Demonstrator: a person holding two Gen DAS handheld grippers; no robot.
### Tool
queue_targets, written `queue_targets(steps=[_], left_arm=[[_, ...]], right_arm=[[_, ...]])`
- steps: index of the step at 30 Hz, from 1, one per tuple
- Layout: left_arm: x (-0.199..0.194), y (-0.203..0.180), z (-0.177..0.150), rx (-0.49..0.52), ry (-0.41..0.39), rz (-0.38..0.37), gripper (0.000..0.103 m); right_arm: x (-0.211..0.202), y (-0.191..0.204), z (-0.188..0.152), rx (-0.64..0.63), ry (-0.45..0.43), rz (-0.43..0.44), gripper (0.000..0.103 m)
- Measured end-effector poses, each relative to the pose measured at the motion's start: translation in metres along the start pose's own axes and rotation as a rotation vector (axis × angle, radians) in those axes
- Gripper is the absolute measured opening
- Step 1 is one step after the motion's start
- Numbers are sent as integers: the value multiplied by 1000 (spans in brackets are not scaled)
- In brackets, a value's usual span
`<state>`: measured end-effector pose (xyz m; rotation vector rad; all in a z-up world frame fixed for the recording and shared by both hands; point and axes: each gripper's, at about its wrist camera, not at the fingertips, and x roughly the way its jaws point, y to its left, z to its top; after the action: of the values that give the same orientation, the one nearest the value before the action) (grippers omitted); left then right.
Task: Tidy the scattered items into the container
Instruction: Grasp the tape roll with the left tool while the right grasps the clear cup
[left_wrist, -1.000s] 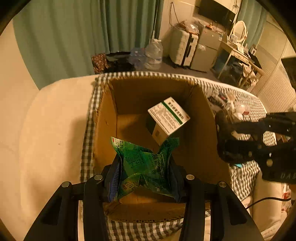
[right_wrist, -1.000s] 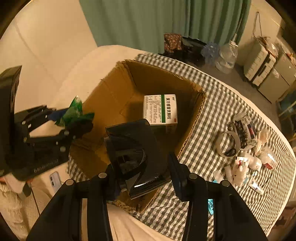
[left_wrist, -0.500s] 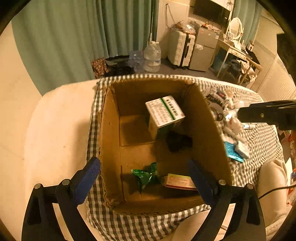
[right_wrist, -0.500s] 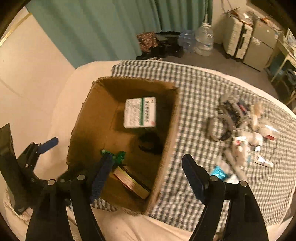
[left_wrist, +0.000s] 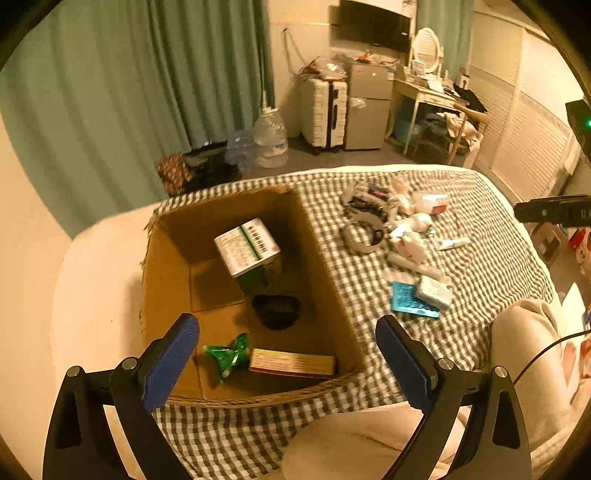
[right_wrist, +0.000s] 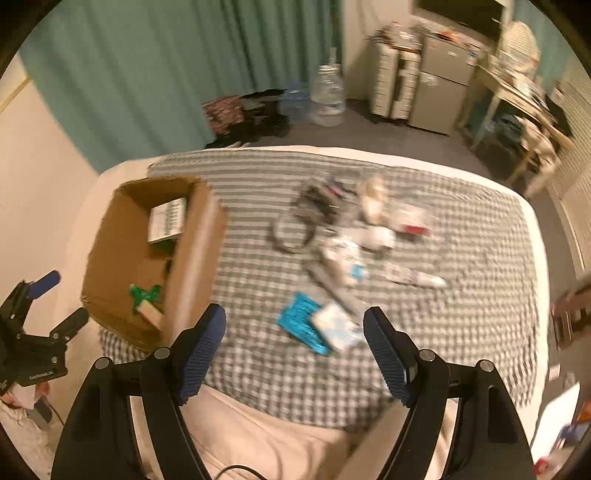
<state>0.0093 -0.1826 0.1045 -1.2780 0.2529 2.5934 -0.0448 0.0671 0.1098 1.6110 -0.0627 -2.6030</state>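
Claws both released, empty: left claw (left_wrist: 286, 354) over cardboard box (left_wrist: 162, 295), right claw (right_wrist: 293, 347) above checked cloth (right_wrist: 461, 295).

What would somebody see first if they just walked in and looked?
Probably the big brown cardboard box on the checked cloth, with a white and green carton and a crumpled green wrapper inside. Next, the jumble of small packets and tubes scattered on the cloth right of the box, a shiny blue packet nearest.
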Motion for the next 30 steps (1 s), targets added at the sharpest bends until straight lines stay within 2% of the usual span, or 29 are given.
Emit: queue_targets(steps=[4,9,14,18,21,26,30], left_arm=[[-10,-32,-4,4,-13,-16,99],[2,-77,6,-16,-27,23,101],[42,-117,24,-63,-24,-16,102],[98,-139,36,-98,12,19,102],[147,-145,41,-116,69,50,102],[208,-148,46,-102,153,77,102],[245,-152,59,-73,164,66,102]], right_arm=[[-30,-56,-21,84,-53,-33,77],[-41,-107,-42,154,-84,15,77],[-10,-151,-44,171,-40,36,77],[25,-168,-30,145,-28,28,77],[53,-174,-20,136,-9,48,77],[103,-182,8,143,13,99,77],[139,-191,32,154,28,93,77]])
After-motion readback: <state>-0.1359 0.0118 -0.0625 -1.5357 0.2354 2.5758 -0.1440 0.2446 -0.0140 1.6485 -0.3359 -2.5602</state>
